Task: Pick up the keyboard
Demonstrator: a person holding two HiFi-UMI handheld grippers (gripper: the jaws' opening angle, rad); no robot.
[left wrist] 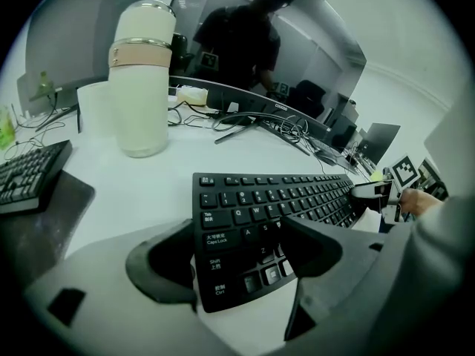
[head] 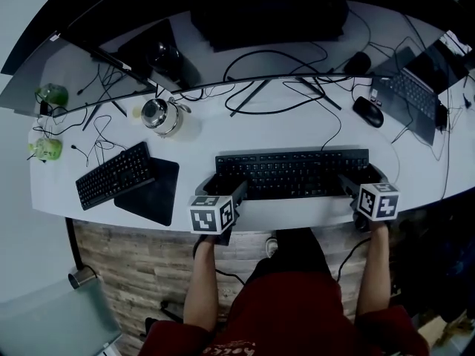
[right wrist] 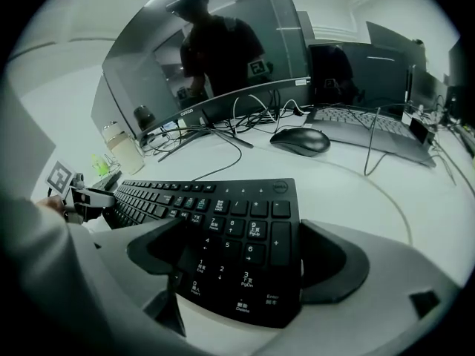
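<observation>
Keyboard (head: 293,173): black, full-size, low flat keys with white legends. It has a number pad at the right end and a round logo badge at the far right corner. A cable leaves its far edge. It lies flat on the white desk (head: 297,215), stretched lengthways between my two claws, close to the desk's front edge.

My left claw (left wrist: 237,236) is released, jaws spread wide, straddling the keyboard's near left corner. The left jaw sits just outside the left edge and the right jaw is over the letter keys by Caps Lock. No pinch on it.

My right claw (right wrist: 245,232) is also released, jaws wide around the number-pad end. The right jaw is just beside the right edge and the left jaw is above the number keys. I can't tell whether either touches.

Edges and room:
- **Front edge:** the desk's curved front edge runs right behind both claws, with only a narrow bare strip between it and the keyboard.
- **Left of my left claw:** a dark mat (head: 152,195) with a second black keyboard (head: 115,175) partly on it, near my keyboard but apart from it.
- **Ahead-left of my left claw:** a cream flask (left wrist: 141,80), well apart.
- **Ahead of my right claw:** a black mouse (right wrist: 300,141) with bare desk between us, and a laptop (head: 408,95) farther right.
- **Past the keyboard's far edge:** open white desk up to the curved monitor (right wrist: 223,58), with loose cables under it.
</observation>
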